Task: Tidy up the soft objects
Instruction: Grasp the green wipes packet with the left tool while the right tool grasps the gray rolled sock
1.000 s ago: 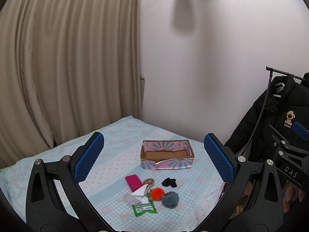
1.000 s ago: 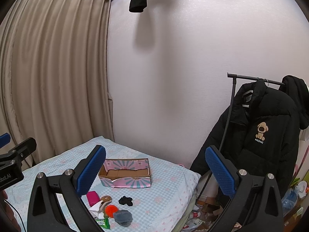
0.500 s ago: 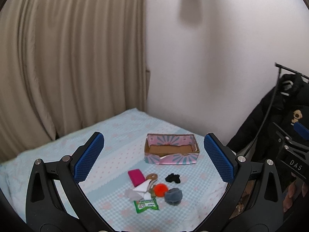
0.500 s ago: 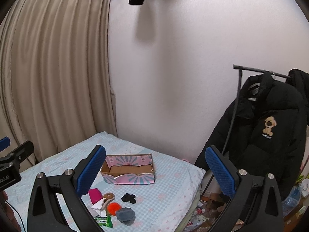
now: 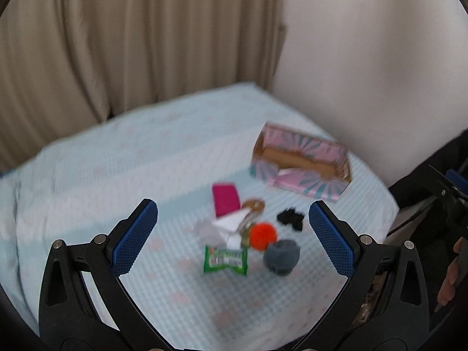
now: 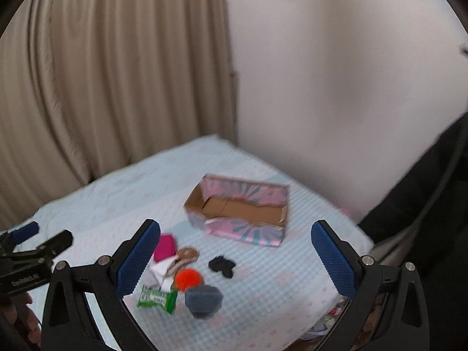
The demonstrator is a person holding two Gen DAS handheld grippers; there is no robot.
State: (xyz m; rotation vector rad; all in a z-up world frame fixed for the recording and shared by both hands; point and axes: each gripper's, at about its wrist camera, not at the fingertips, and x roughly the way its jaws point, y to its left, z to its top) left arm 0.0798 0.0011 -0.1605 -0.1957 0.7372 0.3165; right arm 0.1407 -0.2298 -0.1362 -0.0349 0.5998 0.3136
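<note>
A cluster of small objects lies on the light blue bed: a magenta pad (image 5: 224,199), an orange pompom (image 5: 262,235), a grey soft ball (image 5: 281,256), a black scrunchie (image 5: 290,218), a green packet (image 5: 225,260) and white fabric (image 5: 231,223). An open pink cardboard box (image 5: 301,166) stands behind them, seemingly with nothing inside. My left gripper (image 5: 232,238) is open and empty, above the cluster. My right gripper (image 6: 235,259) is open and empty, above the scrunchie (image 6: 222,265), the pompom (image 6: 188,279) and the box (image 6: 239,219).
Beige curtains (image 5: 131,38) hang behind the bed and a white wall (image 5: 365,58) stands at the right. A black jacket (image 6: 424,190) hangs beside the bed's right edge. The left gripper shows at the left of the right wrist view (image 6: 29,251).
Both grippers have tilted down and moved closer to the bed; the objects and box now look larger and lower in both views. Both stay open.
</note>
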